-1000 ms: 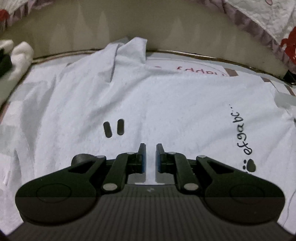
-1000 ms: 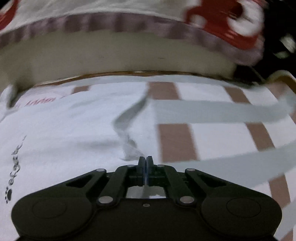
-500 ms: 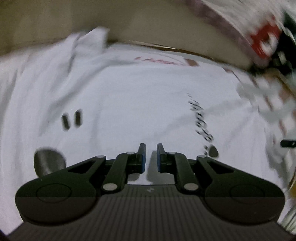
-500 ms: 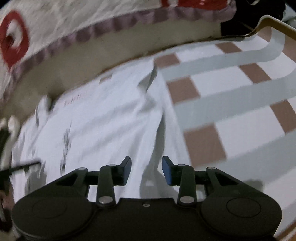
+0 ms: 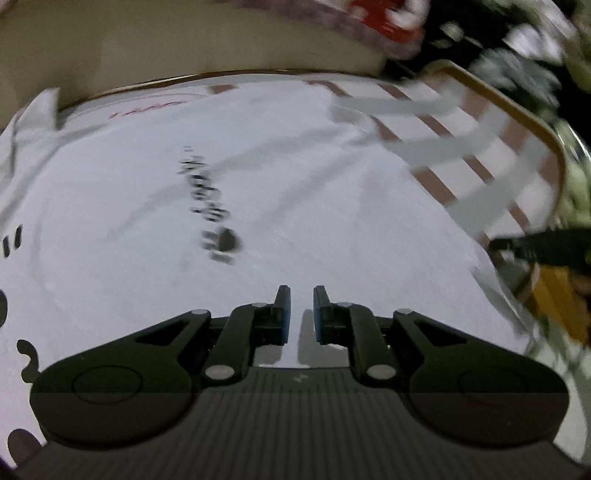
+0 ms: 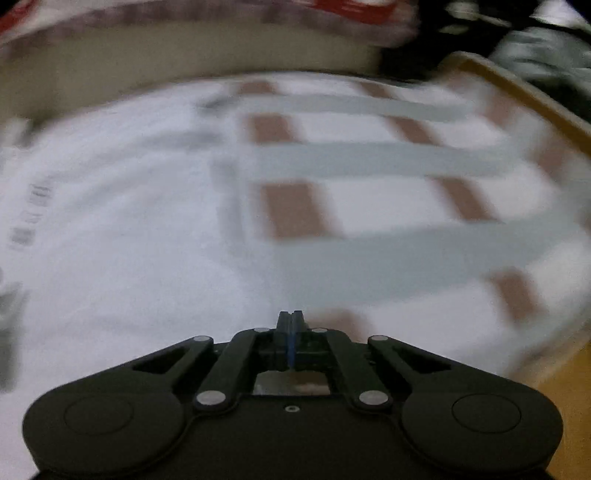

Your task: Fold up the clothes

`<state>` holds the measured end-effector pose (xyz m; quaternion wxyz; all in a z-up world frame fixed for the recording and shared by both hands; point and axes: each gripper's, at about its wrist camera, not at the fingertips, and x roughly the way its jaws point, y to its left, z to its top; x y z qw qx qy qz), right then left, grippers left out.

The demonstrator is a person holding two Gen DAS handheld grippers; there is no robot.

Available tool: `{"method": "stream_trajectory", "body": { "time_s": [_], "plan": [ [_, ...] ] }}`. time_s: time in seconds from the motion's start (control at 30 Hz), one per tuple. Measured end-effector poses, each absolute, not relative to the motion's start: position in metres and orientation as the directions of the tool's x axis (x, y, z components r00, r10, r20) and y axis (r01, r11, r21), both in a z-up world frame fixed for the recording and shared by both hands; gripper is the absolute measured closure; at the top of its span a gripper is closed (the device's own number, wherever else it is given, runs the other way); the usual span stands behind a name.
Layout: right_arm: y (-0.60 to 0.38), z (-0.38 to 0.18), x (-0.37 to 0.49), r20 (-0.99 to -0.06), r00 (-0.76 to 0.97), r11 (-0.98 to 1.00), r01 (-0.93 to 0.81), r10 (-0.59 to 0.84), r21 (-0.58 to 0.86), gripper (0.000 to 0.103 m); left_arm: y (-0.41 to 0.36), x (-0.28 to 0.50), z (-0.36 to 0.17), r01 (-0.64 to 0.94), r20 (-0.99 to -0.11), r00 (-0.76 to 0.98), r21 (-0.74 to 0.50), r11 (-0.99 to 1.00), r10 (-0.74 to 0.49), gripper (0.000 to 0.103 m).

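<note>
A white T-shirt (image 5: pixel 258 177) with black lettering (image 5: pixel 207 195) lies spread flat on the table. My left gripper (image 5: pixel 298 291) hovers over its near right part, jaws a narrow gap apart with only cloth showing below them. In the right wrist view the same shirt (image 6: pixel 110 240) fills the left half, blurred. My right gripper (image 6: pixel 291 315) is shut just at the shirt's right edge, where it meets the checked tablecloth (image 6: pixel 369 162). The blur hides whether any fabric is pinched between its pads.
The tablecloth (image 5: pixel 461 155) has grey bands and brown squares and runs to a golden table rim (image 5: pixel 517 107) on the right. A beige upholstered side (image 5: pixel 184 44) and a red-and-white quilt (image 5: pixel 369 22) stand behind. A dark blurred object (image 5: pixel 546 249) sticks in at the right.
The left gripper has swept right across the shirt, past the lettering, toward its right edge. The right gripper opened half a second ago and has shut again at the shirt's edge.
</note>
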<state>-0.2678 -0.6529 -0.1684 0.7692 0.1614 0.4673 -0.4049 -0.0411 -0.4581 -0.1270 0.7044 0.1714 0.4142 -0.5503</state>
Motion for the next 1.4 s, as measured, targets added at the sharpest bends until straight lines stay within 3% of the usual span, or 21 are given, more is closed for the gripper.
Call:
{"method": "stream_trajectory", "body": {
  "time_s": [0.07,0.13,0.17,0.2,0.27,0.33,0.47,0.7,0.9,0.97,1.07,1.13,1.17,1.2,1.37,1.4],
  "plan": [
    [-0.656,-0.165,-0.297,-0.856,0.231,0.574,0.814,-0.463,-0.091,0.103,-0.463,-0.061,-0.129,0.940,-0.765,0.004,-0.218,0.264,-0.645,0.090],
    [-0.655,-0.155,-0.326,-0.861,0.335,0.536,0.840,-0.382,0.089,0.092,-0.468,-0.073,-0.133,0.941,-0.754,-0.059,-0.260,0.215,-0.654,0.090],
    [-0.652,-0.151,-0.339,-0.855,0.394,0.512,0.839,-0.338,0.184,0.085,-0.470,-0.078,-0.136,0.940,-0.752,-0.087,-0.279,0.196,-0.653,0.090],
    [-0.646,-0.149,-0.349,-0.844,0.445,0.491,0.830,-0.300,0.264,0.064,-0.472,-0.082,-0.139,0.938,-0.752,-0.114,-0.297,0.179,-0.650,0.090],
    [-0.625,-0.146,-0.362,-0.819,0.516,0.478,0.802,-0.250,0.359,0.047,-0.475,-0.090,-0.144,0.938,-0.754,-0.148,-0.312,0.151,-0.640,0.090],
    [-0.597,-0.142,-0.366,-0.811,0.520,0.527,0.784,-0.268,0.328,0.047,-0.476,-0.095,-0.148,0.945,-0.763,-0.148,-0.298,0.139,-0.629,0.090],
    [-0.548,-0.149,-0.348,-0.834,0.415,0.678,0.732,-0.364,0.068,0.049,-0.480,-0.096,-0.153,0.945,-0.766,-0.153,-0.299,0.136,-0.624,0.090],
    [-0.534,-0.162,-0.318,-0.833,0.251,0.730,0.640,-0.493,-0.240,0.096,-0.477,-0.101,-0.153,0.951,-0.762,-0.143,-0.283,0.126,-0.632,0.090],
    [-0.564,-0.148,-0.321,-0.818,0.143,0.649,0.690,-0.556,-0.321,0.103,-0.475,-0.106,-0.152,0.951,-0.749,-0.166,-0.292,0.096,-0.641,0.090],
    [-0.579,-0.148,-0.332,-0.831,0.166,0.636,0.726,-0.531,-0.261,0.103,-0.476,-0.108,-0.153,0.949,-0.745,-0.179,-0.303,0.087,-0.642,0.090],
    [-0.589,-0.135,-0.351,-0.854,0.351,0.670,0.743,-0.385,0.004,0.101,-0.476,-0.111,-0.154,0.944,-0.732,-0.211,-0.324,0.059,-0.647,0.090],
    [-0.587,-0.127,-0.358,-0.849,0.452,0.701,0.698,-0.274,0.145,0.086,-0.476,-0.116,-0.153,0.943,-0.720,-0.234,-0.330,0.026,-0.653,0.090],
    [-0.583,-0.128,-0.355,-0.861,0.445,0.716,0.683,-0.247,0.147,0.068,-0.477,-0.118,-0.153,0.943,-0.716,-0.241,-0.331,0.015,-0.655,0.090],
    [-0.580,-0.133,-0.351,-0.875,0.420,0.722,0.680,-0.240,0.129,0.064,-0.478,-0.120,-0.153,0.944,-0.716,-0.244,-0.329,0.008,-0.654,0.090],
    [-0.582,-0.164,-0.339,-0.912,0.325,0.660,0.747,-0.251,0.084,0.067,-0.479,-0.124,-0.156,0.950,-0.732,-0.234,-0.312,0.009,-0.640,0.088],
    [-0.584,-0.167,-0.339,-0.909,0.335,0.644,0.758,-0.248,0.103,0.092,-0.479,-0.124,-0.156,0.951,-0.734,-0.230,-0.308,0.011,-0.640,0.088]
  ]
}}
